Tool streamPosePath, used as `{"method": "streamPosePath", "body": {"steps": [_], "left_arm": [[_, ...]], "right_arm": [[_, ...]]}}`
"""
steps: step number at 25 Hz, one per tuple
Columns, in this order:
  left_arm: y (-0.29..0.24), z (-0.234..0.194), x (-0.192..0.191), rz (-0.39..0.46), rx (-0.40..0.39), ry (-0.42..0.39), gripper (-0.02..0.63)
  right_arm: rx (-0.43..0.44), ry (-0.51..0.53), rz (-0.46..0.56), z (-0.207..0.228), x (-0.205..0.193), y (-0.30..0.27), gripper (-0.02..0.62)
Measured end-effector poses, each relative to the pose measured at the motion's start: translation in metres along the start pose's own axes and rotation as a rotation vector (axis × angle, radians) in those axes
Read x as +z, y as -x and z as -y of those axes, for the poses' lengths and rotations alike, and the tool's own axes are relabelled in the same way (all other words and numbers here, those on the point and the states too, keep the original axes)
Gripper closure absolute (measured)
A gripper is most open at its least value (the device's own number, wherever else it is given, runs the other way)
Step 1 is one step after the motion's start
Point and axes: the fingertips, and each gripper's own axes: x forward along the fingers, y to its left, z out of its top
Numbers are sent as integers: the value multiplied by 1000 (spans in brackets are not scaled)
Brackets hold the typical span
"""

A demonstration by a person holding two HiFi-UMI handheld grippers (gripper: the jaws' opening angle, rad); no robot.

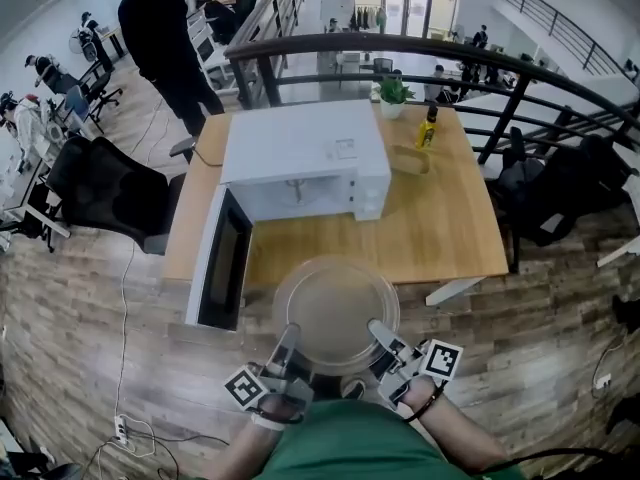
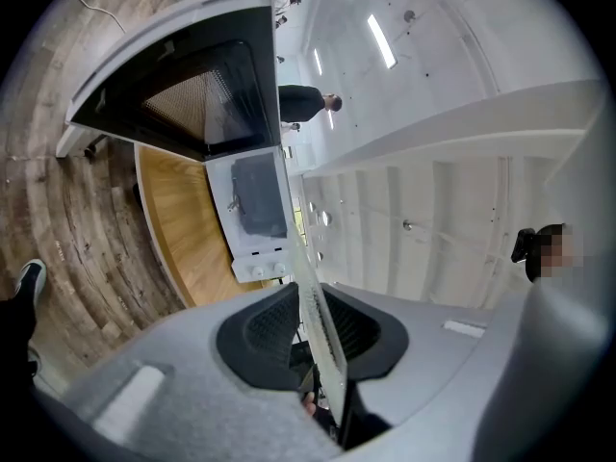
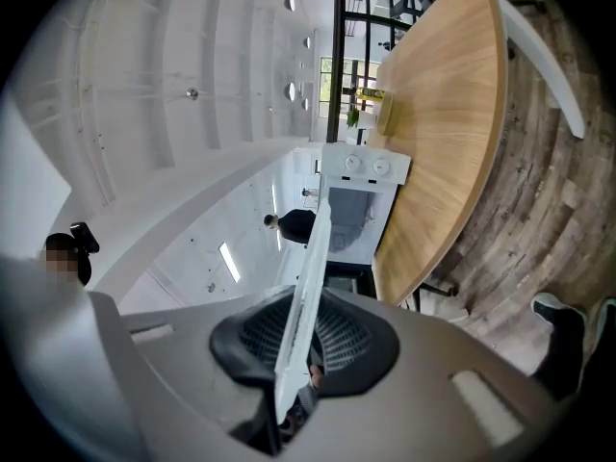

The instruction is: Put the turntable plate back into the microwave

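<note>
Step in hand: carrying the plate (image 1: 335, 311) to the microwave (image 1: 300, 153).

The left claw (image 1: 284, 346) is closed on the near-left rim of the plate. The right claw (image 1: 384, 336) is closed on the near-right rim. In each claw's own view the glass edge runs between the two pads, which stand a narrow way apart and press on it.

The plate extends ahead of both claws and spans the gap between them. It is held in the air over the near edge of the worktop (image 1: 445, 228). The microwave stands farther ahead, beyond the plate's far rim. Its door (image 1: 222, 258) is swung wide open, ahead and to the left of the left claw.

Recommended procedure, judged from this position:
1. Keep both grips equal, because glass held only at its rim is likely to slip or twist if one side loosens.
2. Advance both claws together so the far rim enters the cavity (image 1: 300, 196) squarely, clear of the door on the left.
3. Lower the plate onto the cavity floor and centre it. The support inside cannot be made out from here.
4. Open the claws only once the plate rests steady.

Orientation: the plate is round and has no long axis. It lies flat, close to level, broad face up, with its far rim toward the cavity
</note>
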Motion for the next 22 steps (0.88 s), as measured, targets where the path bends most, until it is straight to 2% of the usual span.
{"method": "streamPosePath", "body": {"steps": [13, 18, 22], "left_arm": [[-68, -40, 80, 62, 20, 33, 540], [-93, -58, 106, 66, 45, 56, 540], [-108, -71, 122, 53, 63, 38, 537]], "right_arm": [[-31, -3, -69, 33, 47, -106, 548], [-55, -7, -81, 48, 65, -142, 546], [-66, 14, -96, 58, 75, -166, 546]]}}
